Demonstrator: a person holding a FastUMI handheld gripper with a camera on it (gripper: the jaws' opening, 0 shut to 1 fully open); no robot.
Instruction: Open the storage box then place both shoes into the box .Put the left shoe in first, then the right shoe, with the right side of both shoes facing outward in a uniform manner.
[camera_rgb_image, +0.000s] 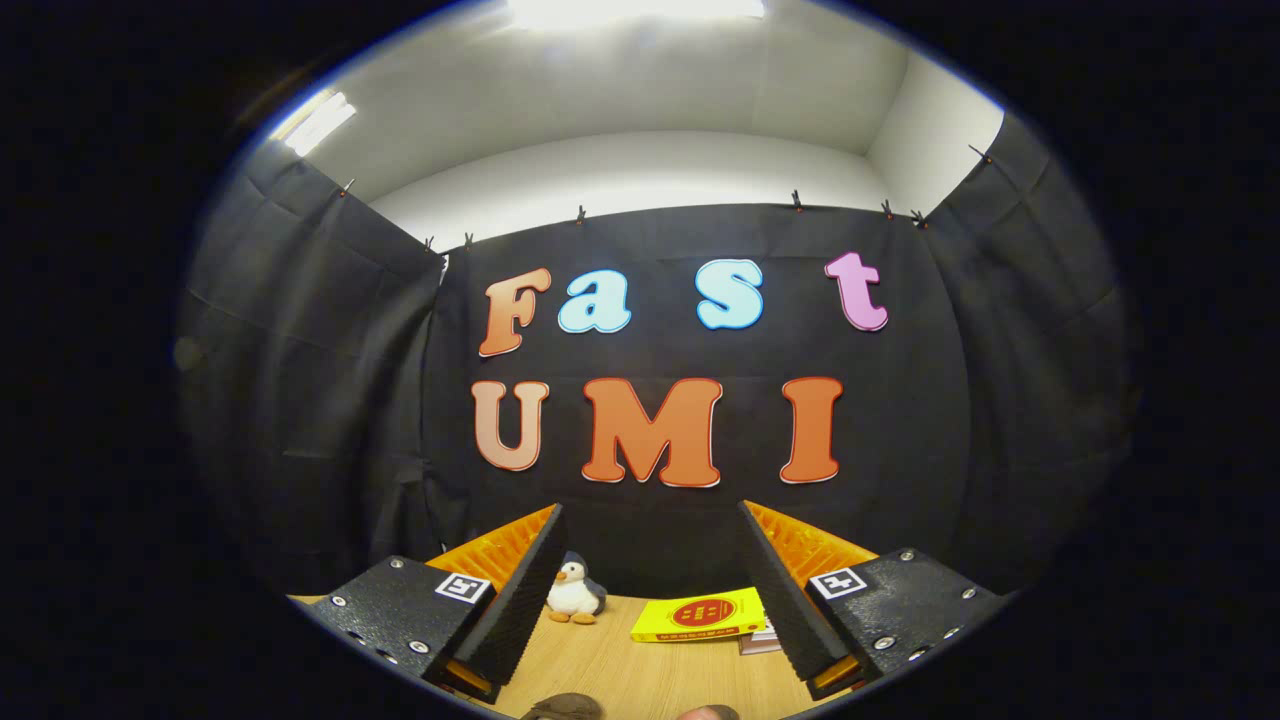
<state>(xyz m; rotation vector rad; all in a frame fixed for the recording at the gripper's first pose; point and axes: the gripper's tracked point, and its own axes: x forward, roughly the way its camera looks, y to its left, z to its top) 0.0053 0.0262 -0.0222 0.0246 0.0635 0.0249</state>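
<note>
Gripper (652, 590) fingers spread apart, empty; penguin plush (574, 592), yellow book (700, 614) beyond on table (620, 665); label unreadable.

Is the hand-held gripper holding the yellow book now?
No. The hand-held gripper is open with nothing between its fingers; the yellow book lies on the table beyond them.

Riding on the tongs (650, 590), low over the counter (640, 670), facing level toward the booth's back wall, fisheye, toy penguin (575, 592) near ahead.
</note>
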